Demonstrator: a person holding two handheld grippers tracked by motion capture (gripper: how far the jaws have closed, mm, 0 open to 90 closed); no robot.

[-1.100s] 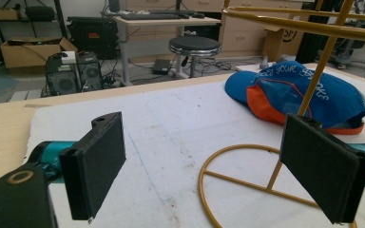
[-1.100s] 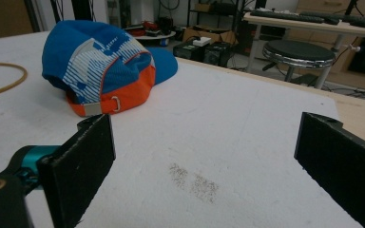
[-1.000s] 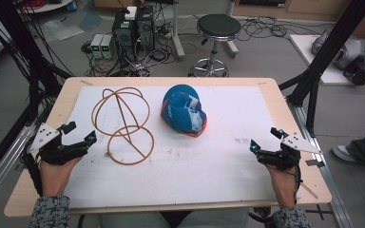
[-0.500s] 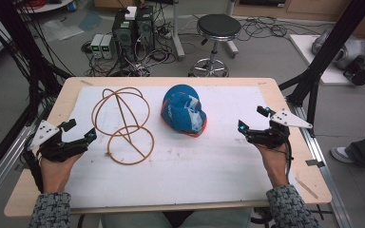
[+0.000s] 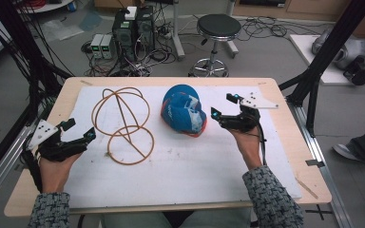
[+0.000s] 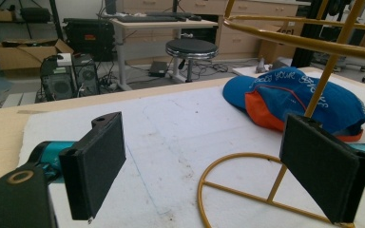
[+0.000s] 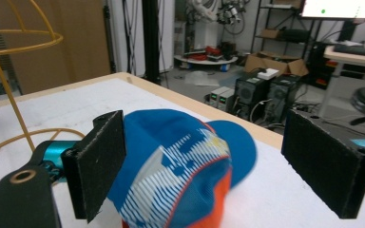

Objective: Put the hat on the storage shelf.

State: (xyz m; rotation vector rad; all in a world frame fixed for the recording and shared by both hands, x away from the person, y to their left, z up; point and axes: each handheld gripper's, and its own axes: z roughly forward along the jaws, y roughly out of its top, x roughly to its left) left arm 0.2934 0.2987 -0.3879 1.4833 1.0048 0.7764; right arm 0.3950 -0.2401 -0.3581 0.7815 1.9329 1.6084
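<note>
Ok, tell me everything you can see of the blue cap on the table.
The cap is soft blue fabric with white lettering and striped print, and orange along its lower edge. It lies crumpled on the white mat, to the right of the yellow wire stand and apart from it. The right gripper is close at its right side, jaws open and pointed at it, with part of the cap framed between them in the right gripper view; no contact is visible.

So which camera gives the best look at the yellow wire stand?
The high view: the yellow wire stand shows whole there, ring base and rounded cage, left of the blue cap. The left gripper view shows its base ring and one upright up close; the right gripper view catches part of the cage at its left edge.
</note>
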